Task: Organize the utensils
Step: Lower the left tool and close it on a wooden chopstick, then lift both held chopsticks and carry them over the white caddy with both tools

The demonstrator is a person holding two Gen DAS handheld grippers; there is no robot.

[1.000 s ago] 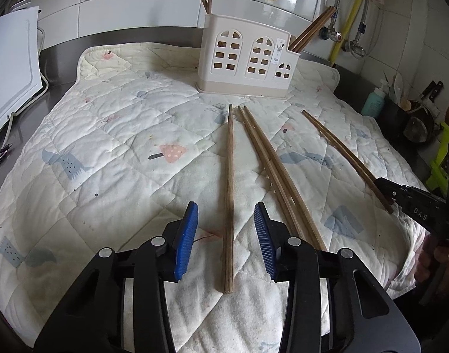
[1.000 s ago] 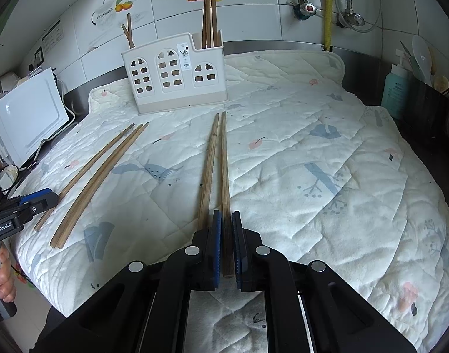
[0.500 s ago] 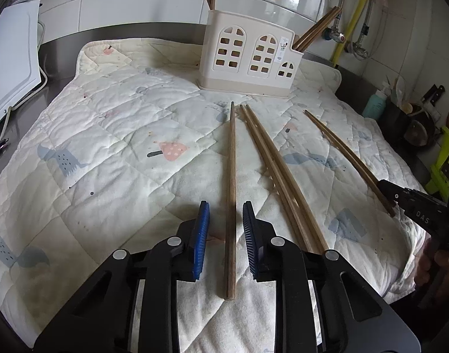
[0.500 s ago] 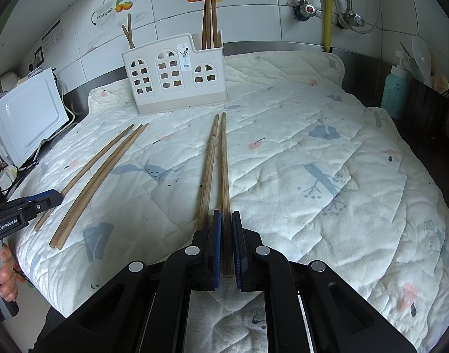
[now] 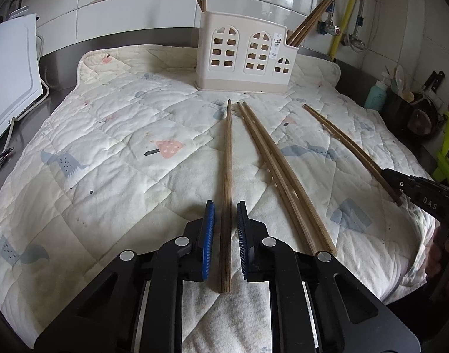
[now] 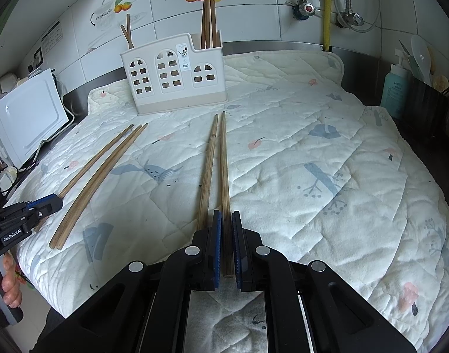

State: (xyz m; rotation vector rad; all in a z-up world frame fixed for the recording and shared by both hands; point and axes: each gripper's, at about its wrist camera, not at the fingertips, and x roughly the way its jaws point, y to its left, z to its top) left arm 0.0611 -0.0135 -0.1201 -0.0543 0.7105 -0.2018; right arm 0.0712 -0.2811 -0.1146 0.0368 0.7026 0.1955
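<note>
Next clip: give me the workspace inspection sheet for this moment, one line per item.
Surface: quilted mat covering the counter.
Job's things: five chopsticks flat on the mat; holder at the back with chopsticks upright.
Clutter: nothing seen on the mat.
Grippers: left gripper jaws flank single chopstick, gaps showing; right gripper jaws shut on right chopstick of a pair.
Cables: white cord at left edge.
Surroundings: tiled wall, white appliance, soap bottle.
</note>
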